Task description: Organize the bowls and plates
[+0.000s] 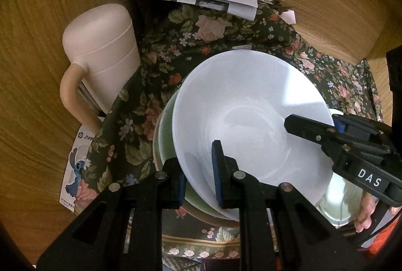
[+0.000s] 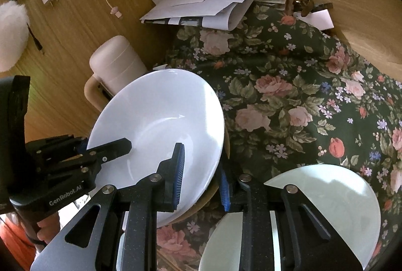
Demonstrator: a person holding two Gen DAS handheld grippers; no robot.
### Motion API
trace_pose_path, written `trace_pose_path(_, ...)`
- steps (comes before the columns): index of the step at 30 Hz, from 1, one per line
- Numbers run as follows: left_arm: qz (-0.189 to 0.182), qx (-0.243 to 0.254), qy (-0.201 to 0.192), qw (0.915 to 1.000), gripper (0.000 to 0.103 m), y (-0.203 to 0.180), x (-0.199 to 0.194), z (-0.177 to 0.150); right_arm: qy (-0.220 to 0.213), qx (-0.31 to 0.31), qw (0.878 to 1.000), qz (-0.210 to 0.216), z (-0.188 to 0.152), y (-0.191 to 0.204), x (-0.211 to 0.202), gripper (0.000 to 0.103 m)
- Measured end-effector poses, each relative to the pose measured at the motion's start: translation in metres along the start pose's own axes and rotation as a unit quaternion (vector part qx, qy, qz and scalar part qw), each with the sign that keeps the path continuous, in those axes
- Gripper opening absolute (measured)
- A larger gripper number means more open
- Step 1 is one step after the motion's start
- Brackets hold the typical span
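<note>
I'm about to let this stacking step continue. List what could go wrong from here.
1. Both the left gripper and the right gripper straddle the rim of the same white ceramic bowl; uneven pulling could twist it loose.
2. That bowl sits tilted and off-centre on the pale green bowl, so releasing it now may let it slide.
3. The flat white plate lies right under the right gripper and could get knocked.
</note>
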State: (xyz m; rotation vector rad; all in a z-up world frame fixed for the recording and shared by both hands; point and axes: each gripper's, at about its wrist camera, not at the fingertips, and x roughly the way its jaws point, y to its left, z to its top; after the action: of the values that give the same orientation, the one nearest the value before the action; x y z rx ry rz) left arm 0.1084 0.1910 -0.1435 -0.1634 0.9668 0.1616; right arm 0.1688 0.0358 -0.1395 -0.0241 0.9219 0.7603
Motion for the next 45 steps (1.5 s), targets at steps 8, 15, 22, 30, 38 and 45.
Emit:
trace_pose_path(8,-0.003,0.008,0.001,1.0,0.018,-0.003,0.005,0.004,-0.002,-0.015,1.0,0.001,0.001,0.0,-0.009,0.033)
trace_pose_path(15,0.005,0.019,-0.001,0.9998,0.018,-0.005,0.003,0.009,-0.013,-0.021,1.0,-0.004,0.001,-0.001,-0.018,0.039)
trace_pose_path(22,0.006,0.011,0.001,0.9999,0.018,0.001,0.001,0.015,-0.021,-0.017,1.0,-0.005,0.0,-0.002,-0.024,0.047)
trace_pose_path(30,-0.015,0.001,0.004,0.9999,0.018,0.009,-0.009,0.016,-0.023,-0.017,1.0,-0.009,0.0,-0.002,-0.027,0.048)
trace_pose_path(38,-0.03,-0.02,-0.008,0.9993,0.021,0.018,-0.025,0.011,-0.016,-0.02,1.0,-0.013,-0.001,-0.003,-0.026,0.049)
trace_pose_path(45,-0.007,-0.027,-0.037,0.9989,0.048,0.028,-0.038,0.007,-0.01,-0.018,1.0,-0.008,-0.002,-0.004,-0.024,0.051)
